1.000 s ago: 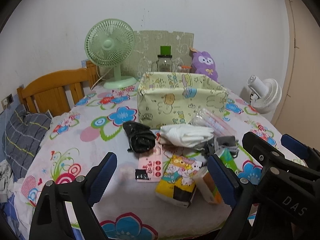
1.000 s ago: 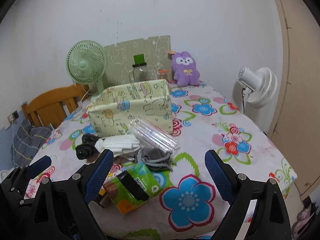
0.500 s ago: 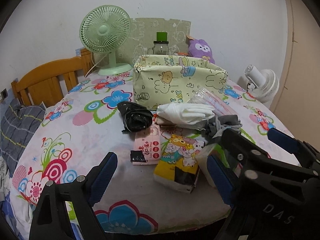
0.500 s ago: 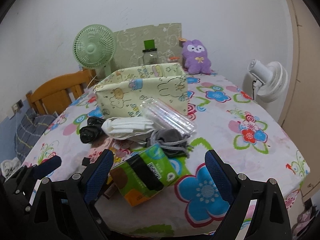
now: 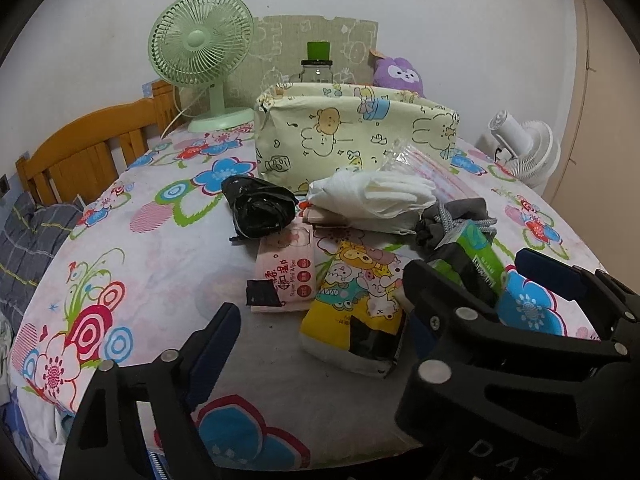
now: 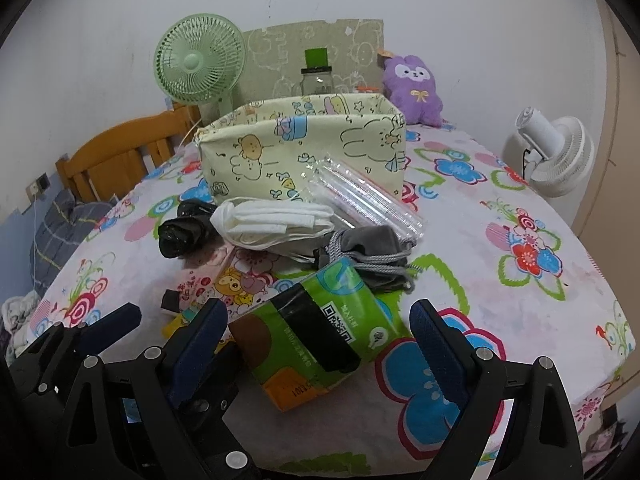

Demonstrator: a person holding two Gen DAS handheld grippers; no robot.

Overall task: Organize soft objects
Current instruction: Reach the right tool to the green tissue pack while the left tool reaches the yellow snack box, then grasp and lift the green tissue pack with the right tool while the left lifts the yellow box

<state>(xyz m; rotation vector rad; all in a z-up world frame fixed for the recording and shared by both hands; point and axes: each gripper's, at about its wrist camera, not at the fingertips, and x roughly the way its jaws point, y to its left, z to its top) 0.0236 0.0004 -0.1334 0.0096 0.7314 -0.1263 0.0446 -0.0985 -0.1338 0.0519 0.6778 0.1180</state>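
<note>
Left wrist view shows the left gripper point(image 5: 316, 344) low over the near edge of a table with a flowered cloth point(image 5: 160, 264); its jaws are spread with nothing pinched, and they have just been closing a little, with the yellow cartoon tissue pack point(image 5: 356, 304) lying on the cloth ahead between their lines. Just beside this pack, toward the left edge, lies a pink wet-wipes pack point(image 5: 286, 276), and behind it a crumpled black plastic bag point(image 5: 258, 210). Near the middle of the table a white folded cloth point(image 5: 372, 196) rests on the pile, with a grey drawstring pouch point(image 5: 452, 220) touching it on the right side. A cream fabric basket with cartoon animals point(image 5: 352, 136) stands behind the pile, toward the far edge. The green desk fan point(image 5: 200, 56) stands at the far left corner, and a purple plush toy point(image 5: 398, 76) is partly hidden behind the basket. Right wrist view shows the right gripper point(image 6: 318, 344) with jaws spread wide and holding nothing; a green tissue pack point(image 6: 320, 328) lies on the cloth between its two fingers, and I cannot tell if the pads touch it. A clear plastic sleeve point(image 6: 364, 200) leans against the basket front. A white fan point(image 6: 556, 152) stands beyond the right edge.
</note>
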